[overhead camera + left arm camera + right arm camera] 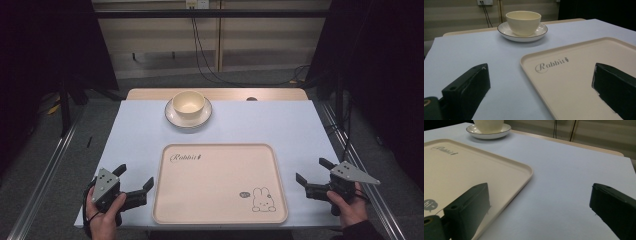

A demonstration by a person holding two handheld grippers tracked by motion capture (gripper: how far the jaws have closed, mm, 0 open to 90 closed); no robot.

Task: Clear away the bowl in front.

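The cream rectangular plastic tray (220,185) lies flat between the spread-jawed, empty left gripper (135,179) and right gripper (311,171).

one cream tray (210,200), one cream bowl (188,103), one dark-rimmed saucer (172,118) and one table (280,125) are counted, along with two grippers, the left gripper (135,179) and the right gripper (311,171), and two hands.
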